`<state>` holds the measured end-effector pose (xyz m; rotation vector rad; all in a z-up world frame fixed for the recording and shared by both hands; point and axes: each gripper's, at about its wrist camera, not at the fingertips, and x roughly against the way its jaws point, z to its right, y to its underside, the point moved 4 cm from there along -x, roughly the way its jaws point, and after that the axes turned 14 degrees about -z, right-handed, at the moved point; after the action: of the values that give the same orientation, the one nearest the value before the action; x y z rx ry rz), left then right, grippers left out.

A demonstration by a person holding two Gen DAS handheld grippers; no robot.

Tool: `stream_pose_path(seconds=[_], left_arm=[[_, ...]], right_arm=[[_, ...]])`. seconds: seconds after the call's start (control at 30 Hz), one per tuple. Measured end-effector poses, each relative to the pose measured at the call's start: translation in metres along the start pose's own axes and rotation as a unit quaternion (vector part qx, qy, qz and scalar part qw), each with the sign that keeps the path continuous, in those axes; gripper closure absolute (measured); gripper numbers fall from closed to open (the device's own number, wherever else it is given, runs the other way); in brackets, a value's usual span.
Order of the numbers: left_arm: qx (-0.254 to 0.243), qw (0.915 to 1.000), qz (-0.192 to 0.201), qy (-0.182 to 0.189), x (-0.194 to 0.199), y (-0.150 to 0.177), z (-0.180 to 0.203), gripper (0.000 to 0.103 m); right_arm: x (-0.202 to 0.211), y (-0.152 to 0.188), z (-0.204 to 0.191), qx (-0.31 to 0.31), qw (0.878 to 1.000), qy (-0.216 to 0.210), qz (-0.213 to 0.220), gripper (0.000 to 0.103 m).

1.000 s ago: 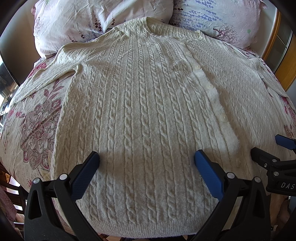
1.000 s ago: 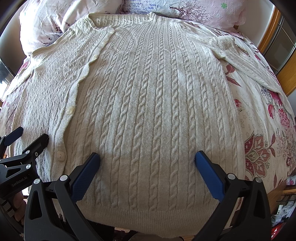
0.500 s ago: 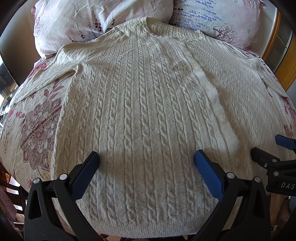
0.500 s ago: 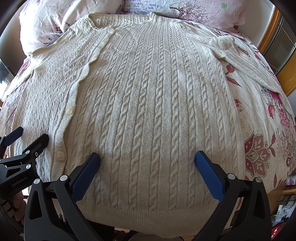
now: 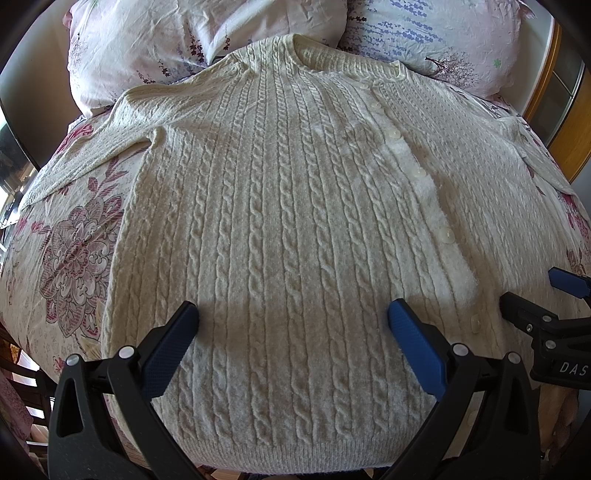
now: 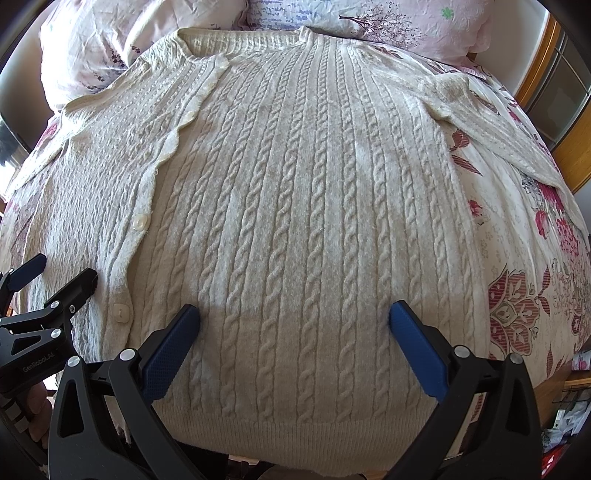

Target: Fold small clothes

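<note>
From the left wrist view, we are holding the left tool (image 5: 291, 315) with its two blue-padded fingers spread wide apart, grasping nothing. A cream cable-knit cardigan (image 5: 280, 206) is lying flat and buttoned on the bed, its ribbed hem nearest us and its neckline far away, touching the pillows. Both fingertips are hovering over the lower part of the knit, left of the button placket (image 5: 430, 192). One sleeve (image 5: 92, 155) is stretching out to the left across the floral bedsheet (image 5: 70, 251). The right tool (image 5: 554, 306) is showing at the right edge, near the hem beyond the placket. A pale pink pillow (image 5: 166, 40) and a blue-printed pillow (image 5: 443, 33) are sitting at the head of the bed, and a wooden frame (image 5: 546, 85) is standing at the far right.

From the right wrist view, we are keeping the right tool (image 6: 293, 315) released too, its fingers wide apart over the cardigan (image 6: 314, 192) close to the hem, right of the placket (image 6: 162, 173). The left tool (image 6: 51, 280) is reaching in from the left edge, over the cardigan's other front panel. The other sleeve (image 6: 509, 133) is running off to the right over the bedsheet (image 6: 517, 258). Pillows (image 6: 388, 18) are lining the top, and wooden panelling (image 6: 569, 122) is showing at the right.
</note>
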<state>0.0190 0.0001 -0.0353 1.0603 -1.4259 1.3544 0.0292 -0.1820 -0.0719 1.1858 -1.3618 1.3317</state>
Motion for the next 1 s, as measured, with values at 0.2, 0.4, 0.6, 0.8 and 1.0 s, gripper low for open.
stream_pose_path(seconds=[0.2,0.4,0.6,0.8,1.0], left_arm=[[0.000,1.0000,-0.003,-0.001,0.001,-0.002,0.001,0.002],[0.005,1.0000,0.000,-0.001,0.000,-0.001,-0.001,0.002],[0.009,1.0000,0.003,0.000,0.000,-0.001,-0.001,0.002],[0.018,0.9998,0.005,0.001,0.001,-0.002,-0.003,0.002],[0.051,0.9978,0.021,0.037,0.006,-0.006,-0.011,0.002]], right_arm=[[0.001,0.001,-0.001,0.005,1.000,-0.001,0.004,0.001],[0.002,-0.004,0.003,0.012,1.000,-0.021,0.001,0.001],[0.028,-0.029,0.077,-0.119,0.977,-0.166,0.066,0.001],[0.039,-0.058,0.186,-0.282,0.906,-0.282,0.141,0.017],[0.015,-0.069,0.262,-0.408,0.832,-0.342,0.155,0.033]])
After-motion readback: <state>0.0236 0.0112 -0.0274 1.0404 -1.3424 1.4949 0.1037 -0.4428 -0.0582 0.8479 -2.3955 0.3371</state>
